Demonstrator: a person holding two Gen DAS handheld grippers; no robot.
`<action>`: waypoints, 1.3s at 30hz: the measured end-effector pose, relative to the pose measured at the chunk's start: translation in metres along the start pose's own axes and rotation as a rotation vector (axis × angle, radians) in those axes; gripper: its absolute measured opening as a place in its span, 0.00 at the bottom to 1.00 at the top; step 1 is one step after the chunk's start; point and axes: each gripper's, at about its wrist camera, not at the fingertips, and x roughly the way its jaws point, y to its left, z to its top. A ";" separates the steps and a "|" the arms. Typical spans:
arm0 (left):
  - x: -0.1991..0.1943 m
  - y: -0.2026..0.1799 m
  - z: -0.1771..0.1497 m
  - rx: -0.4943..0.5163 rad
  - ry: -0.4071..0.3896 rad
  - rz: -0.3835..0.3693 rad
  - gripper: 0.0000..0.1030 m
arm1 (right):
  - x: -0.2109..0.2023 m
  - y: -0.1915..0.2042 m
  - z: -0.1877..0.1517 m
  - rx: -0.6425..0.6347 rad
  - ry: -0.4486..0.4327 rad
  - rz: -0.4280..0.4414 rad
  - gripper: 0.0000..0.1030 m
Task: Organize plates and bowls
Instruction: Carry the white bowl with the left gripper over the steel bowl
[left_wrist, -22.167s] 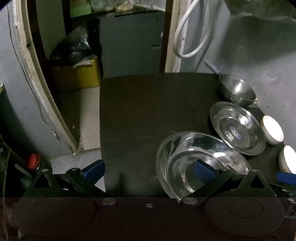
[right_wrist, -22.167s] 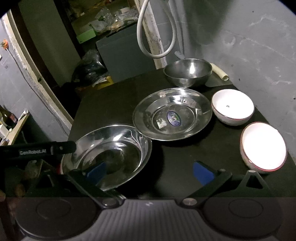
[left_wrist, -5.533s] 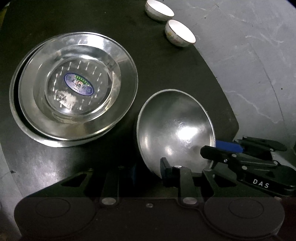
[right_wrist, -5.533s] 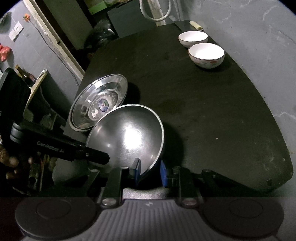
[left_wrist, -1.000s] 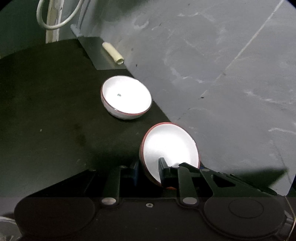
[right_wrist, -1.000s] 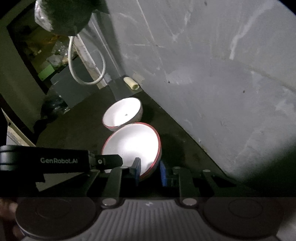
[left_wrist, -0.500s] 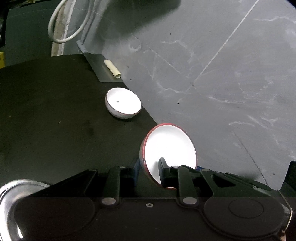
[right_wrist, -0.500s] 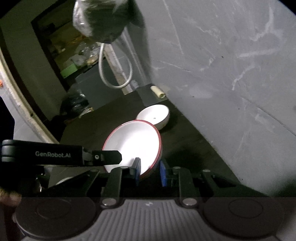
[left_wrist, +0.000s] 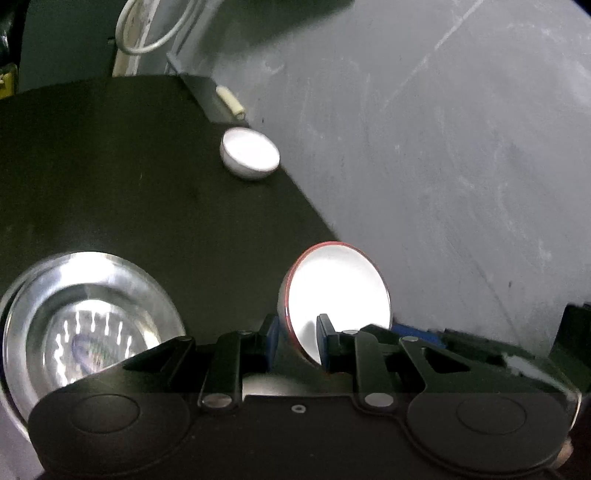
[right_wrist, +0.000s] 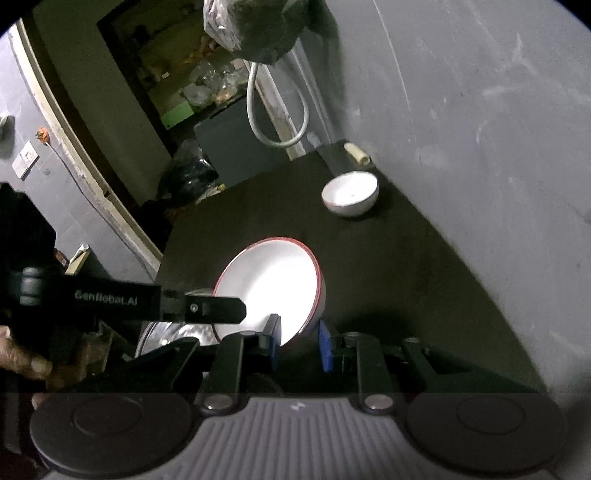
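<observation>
Both grippers are shut on the rim of one white bowl with a red rim (left_wrist: 338, 295), held tilted above the black table (left_wrist: 110, 177). My left gripper (left_wrist: 297, 341) pinches its near rim. My right gripper (right_wrist: 299, 341) pinches the same bowl (right_wrist: 269, 284) from the other side. A second white bowl (left_wrist: 250, 153) sits at the table's far right edge by the wall; it also shows in the right wrist view (right_wrist: 350, 194). A stack of steel dishes (left_wrist: 85, 325) lies at the lower left, with a steel edge (right_wrist: 166, 338) seen below the left gripper's body.
A grey wall (left_wrist: 443, 147) runs along the table's right edge. A small pale cylinder (left_wrist: 231, 99) lies at the far corner. A white hose loop (right_wrist: 273, 110) hangs behind the table. A dark doorway with clutter (right_wrist: 177, 85) is at the back left.
The held bowl has been carried back and left, away from the second bowl, which now looks smaller and farther. The steel dish stack has come into the left wrist view.
</observation>
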 end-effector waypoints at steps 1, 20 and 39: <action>0.000 0.000 -0.005 0.002 0.015 0.007 0.22 | -0.002 0.001 -0.003 0.005 0.008 0.005 0.24; -0.012 -0.002 -0.051 0.051 0.199 0.057 0.23 | -0.009 0.021 -0.036 -0.107 0.180 0.049 0.24; -0.016 0.008 -0.063 0.007 0.285 0.100 0.26 | 0.008 0.038 -0.040 -0.198 0.297 0.105 0.24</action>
